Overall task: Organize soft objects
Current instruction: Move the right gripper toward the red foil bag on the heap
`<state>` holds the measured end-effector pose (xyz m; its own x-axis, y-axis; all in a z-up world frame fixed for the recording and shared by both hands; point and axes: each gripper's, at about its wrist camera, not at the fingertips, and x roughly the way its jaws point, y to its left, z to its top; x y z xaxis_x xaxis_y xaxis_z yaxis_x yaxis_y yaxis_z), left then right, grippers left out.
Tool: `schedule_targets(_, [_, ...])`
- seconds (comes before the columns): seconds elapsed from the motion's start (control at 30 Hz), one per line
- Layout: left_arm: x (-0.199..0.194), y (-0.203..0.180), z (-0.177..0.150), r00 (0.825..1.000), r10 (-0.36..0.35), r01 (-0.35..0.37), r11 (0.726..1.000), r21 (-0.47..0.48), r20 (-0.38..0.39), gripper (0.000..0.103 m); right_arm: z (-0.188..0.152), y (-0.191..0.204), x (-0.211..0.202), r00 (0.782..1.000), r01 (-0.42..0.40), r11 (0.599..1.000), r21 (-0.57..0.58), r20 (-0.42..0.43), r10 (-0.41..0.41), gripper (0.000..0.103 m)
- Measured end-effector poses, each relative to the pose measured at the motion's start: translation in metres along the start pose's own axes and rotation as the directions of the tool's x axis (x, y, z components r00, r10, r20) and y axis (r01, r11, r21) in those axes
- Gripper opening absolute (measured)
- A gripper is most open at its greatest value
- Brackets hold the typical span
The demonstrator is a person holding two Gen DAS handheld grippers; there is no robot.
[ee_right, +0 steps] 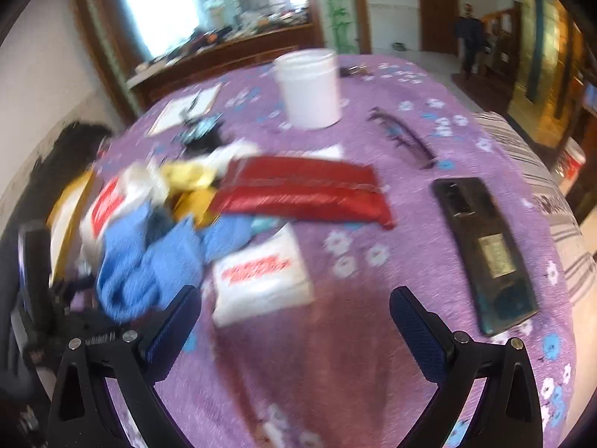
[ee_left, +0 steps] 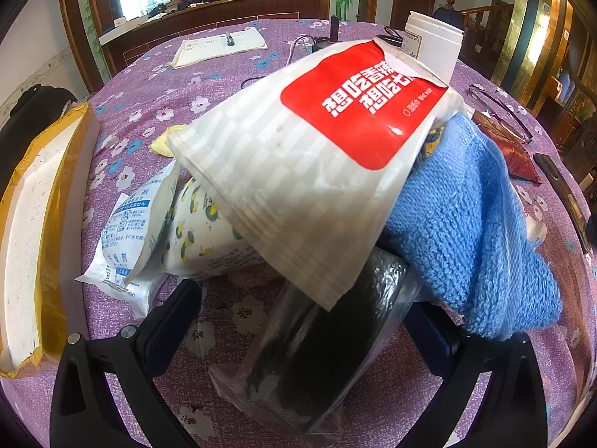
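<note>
In the left wrist view my left gripper [ee_left: 306,321] is open, its fingers on either side of a black roll in a clear plastic bag [ee_left: 317,358]. Whether the pads touch the bag is unclear. A white packet with a red label [ee_left: 317,149] leans over the roll. A blue towel [ee_left: 466,224] drapes on the right, covering that fingertip. The right wrist view is blurred. There my right gripper [ee_right: 294,317] is open and empty above the purple tablecloth [ee_right: 373,336]. A flat white packet with red print [ee_right: 261,276] lies just ahead of it, beside the blue towel [ee_right: 149,261].
A lemon-print pack [ee_left: 201,239], a blue-and-white packet [ee_left: 127,239] and a yellow cloth [ee_left: 166,142] lie at the left of the pile. A foam box with yellow tape [ee_left: 33,224] sits at the table's left edge. A red pouch [ee_right: 306,194], white jar [ee_right: 309,89], glasses [ee_right: 403,138] and dark phone [ee_right: 485,254] lie further out.
</note>
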<state>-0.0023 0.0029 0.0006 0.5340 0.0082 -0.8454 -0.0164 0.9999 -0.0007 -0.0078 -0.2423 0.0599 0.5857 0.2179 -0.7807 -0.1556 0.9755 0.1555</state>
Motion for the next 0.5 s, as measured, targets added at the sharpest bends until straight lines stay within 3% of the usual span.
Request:
schedule_targets(0.07, [0.000,0.000,0.000,1.000,0.000,0.000,1.000,0.000,0.000,0.103,0.015,-0.011,0.005,1.000,-0.004,0.999,0.043,-0.013,0.004,0.102])
schedule_targets(0.13, [0.000,0.000,0.000,1.000,0.000,0.000,1.000,0.000,0.000,0.103,0.027,-0.025,0.014,0.995,-0.075,0.986,0.146,-0.051,0.084,0.102])
schedule_targets(0.2, [0.000,0.000,0.000,1.000,0.000,0.000,1.000,0.000,0.000,0.103,0.036,-0.036,0.026,0.978,-0.179,0.940,0.292,-0.053,0.203,0.102])
schedule_targets(0.3, [0.000,0.000,0.000,1.000,0.000,0.000,1.000,0.000,0.000,0.103,0.043,-0.037,0.048,0.951,-0.244,0.866,0.436,-0.068,0.302,0.102])
schedule_targets(0.43, [0.000,0.000,0.000,1.000,0.000,0.000,1.000,0.000,0.000,0.103,0.050,-0.026,0.071,0.936,-0.261,0.803,0.535,-0.062,0.346,0.102])
schedule_targets(0.5, [0.000,0.000,0.000,1.000,0.000,0.000,1.000,0.000,0.000,0.103,0.057,-0.021,0.080,0.946,-0.223,0.806,0.548,-0.077,0.314,0.102])
